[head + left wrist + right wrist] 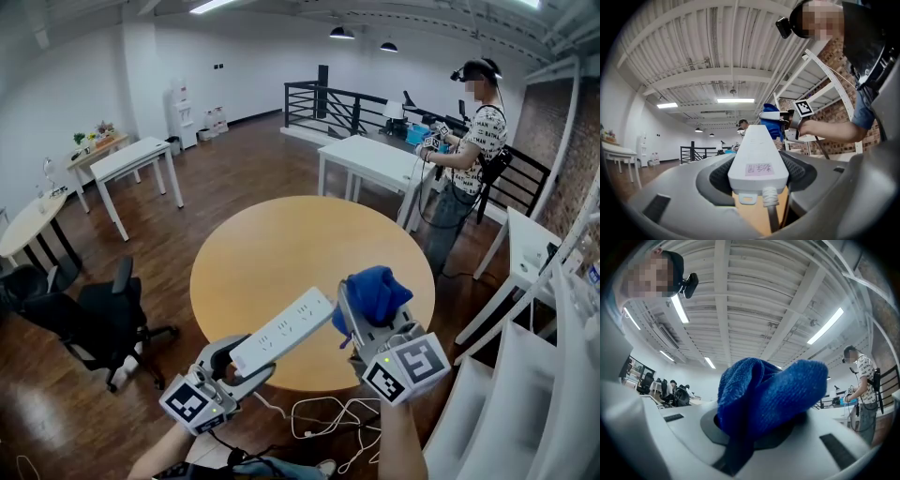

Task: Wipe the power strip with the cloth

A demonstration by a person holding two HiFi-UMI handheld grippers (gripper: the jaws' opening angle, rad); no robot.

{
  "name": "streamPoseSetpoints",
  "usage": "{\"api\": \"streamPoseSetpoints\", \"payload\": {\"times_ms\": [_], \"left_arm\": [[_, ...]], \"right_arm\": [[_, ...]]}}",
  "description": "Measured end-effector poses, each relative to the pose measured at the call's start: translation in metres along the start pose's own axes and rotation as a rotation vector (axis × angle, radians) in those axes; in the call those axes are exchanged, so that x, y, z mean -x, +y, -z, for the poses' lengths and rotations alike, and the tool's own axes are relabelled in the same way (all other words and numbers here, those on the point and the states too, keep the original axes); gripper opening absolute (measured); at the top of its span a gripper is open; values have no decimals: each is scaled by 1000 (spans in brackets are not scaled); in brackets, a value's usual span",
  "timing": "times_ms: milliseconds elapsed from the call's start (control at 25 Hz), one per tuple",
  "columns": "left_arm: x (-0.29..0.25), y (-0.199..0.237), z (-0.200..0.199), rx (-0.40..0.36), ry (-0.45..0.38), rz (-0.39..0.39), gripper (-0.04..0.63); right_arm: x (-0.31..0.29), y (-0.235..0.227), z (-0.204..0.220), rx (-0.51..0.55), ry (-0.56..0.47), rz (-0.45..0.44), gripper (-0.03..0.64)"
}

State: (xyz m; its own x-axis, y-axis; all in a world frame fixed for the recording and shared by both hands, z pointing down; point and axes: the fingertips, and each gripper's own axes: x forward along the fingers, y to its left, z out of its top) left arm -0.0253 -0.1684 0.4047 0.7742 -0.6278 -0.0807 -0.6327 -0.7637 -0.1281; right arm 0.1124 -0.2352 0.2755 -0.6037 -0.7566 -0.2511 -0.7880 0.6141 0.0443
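Power strip (281, 331) hangs over the near rim of the round table (225, 244), our left gripper (246, 366) closed on its cord end and its long axis running up and to the right. Our right gripper (373, 330) is closed on the bunched blue cloth (373, 292), just beside the strip's far end; we cannot tell whether they touch. We judge the wipe should run back along that axis toward the left gripper.
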Motion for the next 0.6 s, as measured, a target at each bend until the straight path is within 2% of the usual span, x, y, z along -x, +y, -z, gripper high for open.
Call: {"api": "streamPoseSetpoints", "payload": {"times_ms": [160,400,600], "left_arm": [[2,-20,3,-42,42,59,291],[8,-38,6,-150,71,147,291],[13,-48,12,-170,103,181,291]], "right_arm": [[-5,-2,8,-6,28,-9,54],[-10,-2,12,-9,41,-30,54],[-16,-2,16,-2,66,-53,54]]}}
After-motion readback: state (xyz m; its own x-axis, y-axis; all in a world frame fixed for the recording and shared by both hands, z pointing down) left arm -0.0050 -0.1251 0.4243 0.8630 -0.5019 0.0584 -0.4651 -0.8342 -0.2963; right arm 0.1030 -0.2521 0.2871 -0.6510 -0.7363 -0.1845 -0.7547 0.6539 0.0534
